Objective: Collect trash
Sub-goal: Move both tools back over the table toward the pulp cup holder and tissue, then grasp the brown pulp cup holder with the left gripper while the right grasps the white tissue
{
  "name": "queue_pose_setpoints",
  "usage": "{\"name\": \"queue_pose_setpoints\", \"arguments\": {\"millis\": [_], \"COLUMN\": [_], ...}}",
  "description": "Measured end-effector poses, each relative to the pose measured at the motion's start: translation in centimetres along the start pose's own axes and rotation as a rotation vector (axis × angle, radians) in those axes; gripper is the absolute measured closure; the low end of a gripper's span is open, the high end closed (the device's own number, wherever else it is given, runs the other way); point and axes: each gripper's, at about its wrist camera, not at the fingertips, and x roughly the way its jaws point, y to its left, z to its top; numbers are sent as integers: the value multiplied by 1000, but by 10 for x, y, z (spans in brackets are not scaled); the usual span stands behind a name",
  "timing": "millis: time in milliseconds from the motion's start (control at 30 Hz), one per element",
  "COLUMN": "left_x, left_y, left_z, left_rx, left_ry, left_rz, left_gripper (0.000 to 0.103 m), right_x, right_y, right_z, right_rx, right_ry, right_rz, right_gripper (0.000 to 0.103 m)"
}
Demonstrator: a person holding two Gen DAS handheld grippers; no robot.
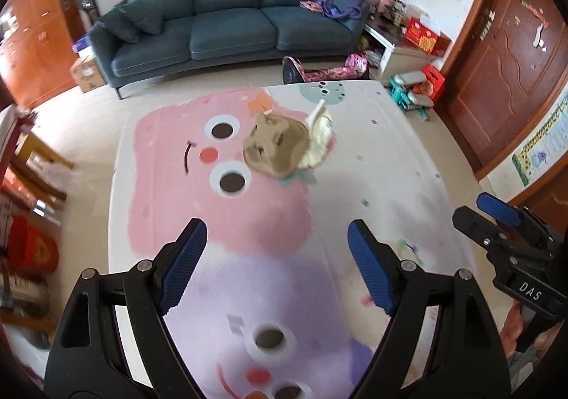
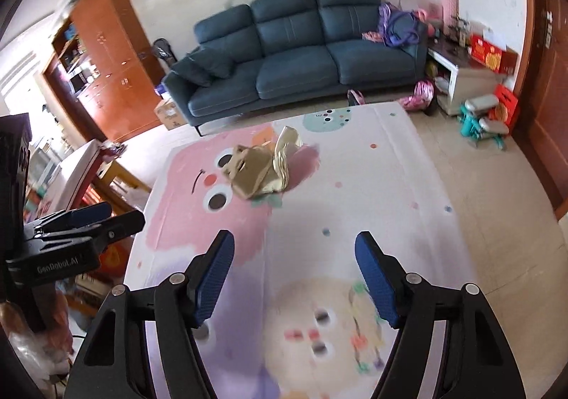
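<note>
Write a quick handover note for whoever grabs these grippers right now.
Left gripper: open, empty, above the mat.
Right gripper: open, empty, beside it.
Trash: brown cardboard with crumpled pale paper against it, lying on the mat ahead, in front of the sofa.
Done: nothing picked up in these views.
Left: reach forward and collect both pieces. No bin visible.

Bright daylight glares at the left edge, fisheye bends the borders, motion blur softens the mat (image 1: 408, 157)
</note>
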Motion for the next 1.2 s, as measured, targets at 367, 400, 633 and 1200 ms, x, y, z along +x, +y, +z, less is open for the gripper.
{"name": "queue_pose_setpoints", "arguments": {"millis": [367, 400, 633, 1200], "left_x": [183, 193, 251, 282], "left_y": [45, 46, 53, 59], "left_z": [77, 77, 97, 88], "left_rx": [-9, -14, -8, -33], "left_ry": [173, 186, 221, 245], "left_rz": [-130, -143, -174, -242], "left_gripper": [21, 21, 20, 33], "right_x": [187, 198, 260, 330], "right_y": [18, 19, 12, 11], "right_z": [64, 63, 59, 58], "right_rx": [39, 42, 92, 107], "right_ry": [118, 124, 179, 172], "right_rz": [-20, -21, -11, -7], "right_gripper": [39, 39, 40, 52]}}
